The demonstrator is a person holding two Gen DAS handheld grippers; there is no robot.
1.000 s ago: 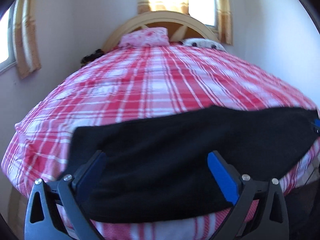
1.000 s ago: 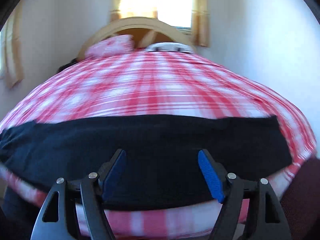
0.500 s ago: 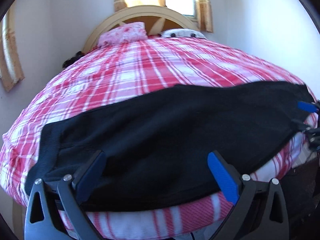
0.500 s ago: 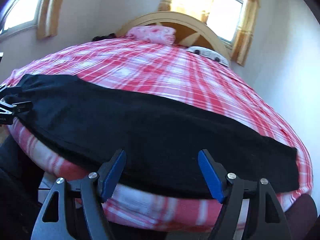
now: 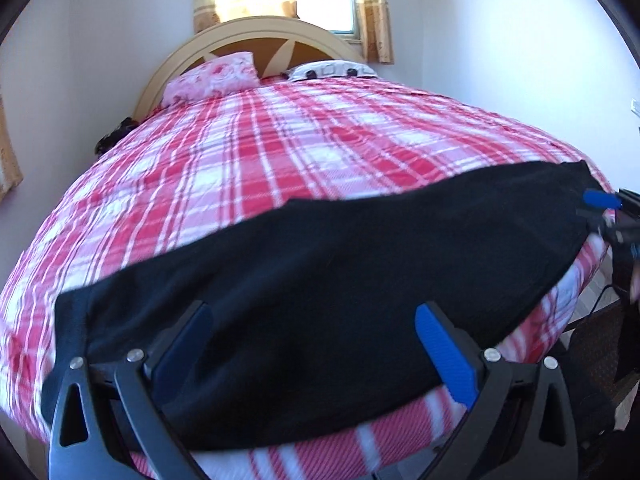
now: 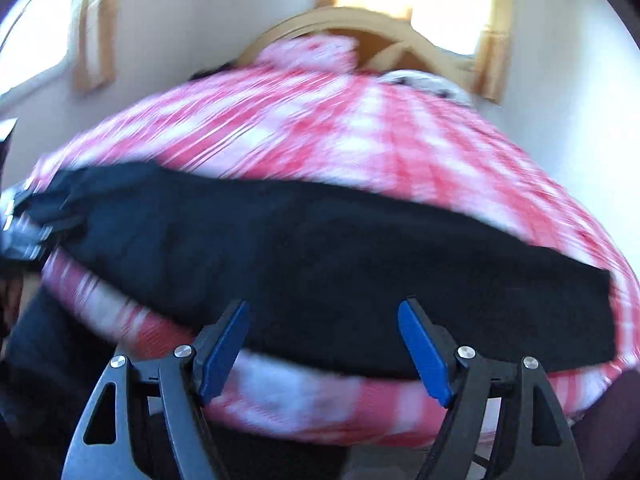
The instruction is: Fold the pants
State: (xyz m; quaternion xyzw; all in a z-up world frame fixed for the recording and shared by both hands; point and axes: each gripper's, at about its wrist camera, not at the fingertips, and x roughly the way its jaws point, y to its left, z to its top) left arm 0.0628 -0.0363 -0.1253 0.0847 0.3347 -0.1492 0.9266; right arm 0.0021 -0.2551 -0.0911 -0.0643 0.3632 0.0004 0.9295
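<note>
The left gripper [image 5: 312,354] stands with its blue-padded fingers spread wide and nothing between them; the black pants [image 5: 320,280] lie directly ahead of and under its tips, their near edge running just in front of the pads along the foot edge of the bed. The right gripper [image 6: 324,350] is likewise spread apart and empty, and in its blurred view the pants [image 6: 320,256] stretch as a long dark band straight ahead, from far left to far right of the fingers. Beyond the pants in both views lies the red plaid bedspread [image 5: 280,160], then a pink floral pillow [image 5: 212,80] and the arched wooden headboard [image 5: 256,32] farthest from the tools. The cloth looks soft, light and limp, so it will probably sag and drag on the bedspread rather than hold shape. A sound grip seems to be at the two ends of the band, pinching all layers together near the corners, since a shallow bite may let a layer slip free.
</note>
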